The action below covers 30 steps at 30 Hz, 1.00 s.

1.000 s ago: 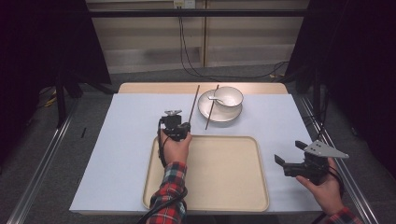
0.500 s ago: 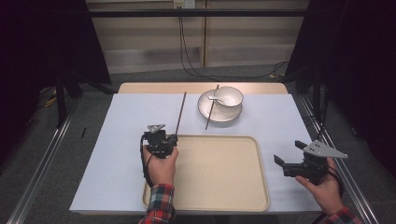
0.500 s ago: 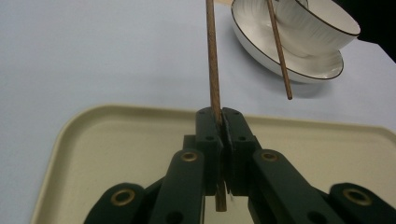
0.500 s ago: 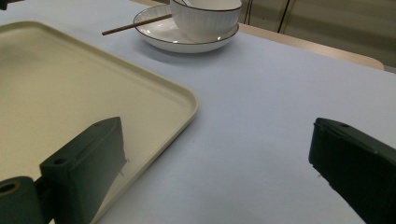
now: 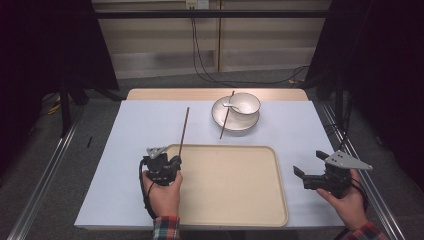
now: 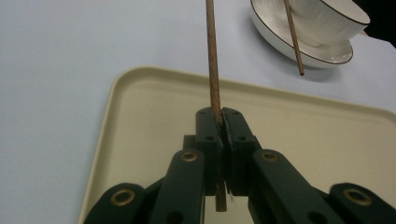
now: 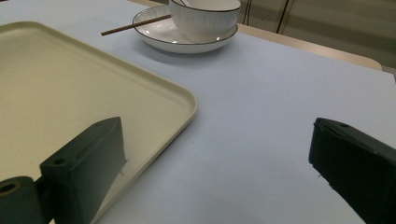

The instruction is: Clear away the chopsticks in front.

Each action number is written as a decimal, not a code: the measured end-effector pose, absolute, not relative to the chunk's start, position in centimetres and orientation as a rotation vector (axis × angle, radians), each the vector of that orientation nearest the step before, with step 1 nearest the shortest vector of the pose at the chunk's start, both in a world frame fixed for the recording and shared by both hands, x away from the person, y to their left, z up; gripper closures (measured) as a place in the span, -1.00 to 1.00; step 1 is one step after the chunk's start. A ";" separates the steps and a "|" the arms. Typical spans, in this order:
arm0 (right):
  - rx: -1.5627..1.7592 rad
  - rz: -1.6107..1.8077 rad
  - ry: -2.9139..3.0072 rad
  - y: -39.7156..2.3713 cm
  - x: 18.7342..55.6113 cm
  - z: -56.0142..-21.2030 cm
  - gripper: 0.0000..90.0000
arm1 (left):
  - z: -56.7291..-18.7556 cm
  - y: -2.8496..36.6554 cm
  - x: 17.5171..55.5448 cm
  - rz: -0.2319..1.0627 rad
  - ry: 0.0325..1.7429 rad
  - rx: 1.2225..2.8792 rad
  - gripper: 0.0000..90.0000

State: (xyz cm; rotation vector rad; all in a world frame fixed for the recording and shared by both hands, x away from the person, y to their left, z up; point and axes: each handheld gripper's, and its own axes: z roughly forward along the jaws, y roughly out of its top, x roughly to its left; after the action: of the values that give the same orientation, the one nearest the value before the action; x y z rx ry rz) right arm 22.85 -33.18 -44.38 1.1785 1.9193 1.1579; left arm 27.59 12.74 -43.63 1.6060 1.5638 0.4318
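High view: left gripper (image 5: pixel 175 161) pinching one chopstick (image 5: pixel 184 127) over the tray (image 5: pixel 240 210) corner, not set down yet. Second chopstick (image 5: pixel 226 116) on plate (image 5: pixel 220 120). Right gripper (image 5: pixel 311 167) spread, empty.

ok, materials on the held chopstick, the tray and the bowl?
Chopstick: looks like dark brown wood, matte with faint grain. Tray: probably plastic, beige, smooth with a moulded raised rim. Bowl: likely glazed ceramic, glossy white, ribbed outside, thin dark rim line.
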 end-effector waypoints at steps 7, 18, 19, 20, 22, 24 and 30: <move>1.181 1.155 1.918 -33.1 22.8 -44.4 -0.93 | -43.6 13.4 25.9 0.425 1.576 1.582 0.92; 1.177 1.151 1.921 -33.1 22.8 -44.4 -0.93 | -43.6 14.4 22.9 0.407 1.592 1.571 0.92; 1.178 1.146 1.917 -33.0 22.8 -44.4 -0.93 | -43.6 14.4 22.7 0.405 1.592 1.566 0.92; 1.178 1.146 1.917 -33.0 22.8 -44.4 -0.93 | -43.7 14.5 22.5 0.406 1.594 1.565 0.92; 1.180 1.147 1.923 -33.0 22.8 -44.4 -0.93 | -43.8 14.5 21.9 0.406 1.598 1.566 0.92; 1.175 1.148 1.921 -33.0 22.7 -44.4 -0.93 | -44.0 14.7 21.4 0.399 1.610 1.556 0.92; 1.174 1.148 1.922 -33.1 22.8 -44.4 -0.92 | -43.7 15.0 20.1 0.391 1.611 1.549 0.92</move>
State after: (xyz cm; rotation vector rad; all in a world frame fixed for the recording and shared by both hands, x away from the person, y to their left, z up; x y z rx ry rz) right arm 22.75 -33.07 -44.38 1.1744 1.9218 1.1478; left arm 20.15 15.01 -43.74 1.5493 1.6110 0.3912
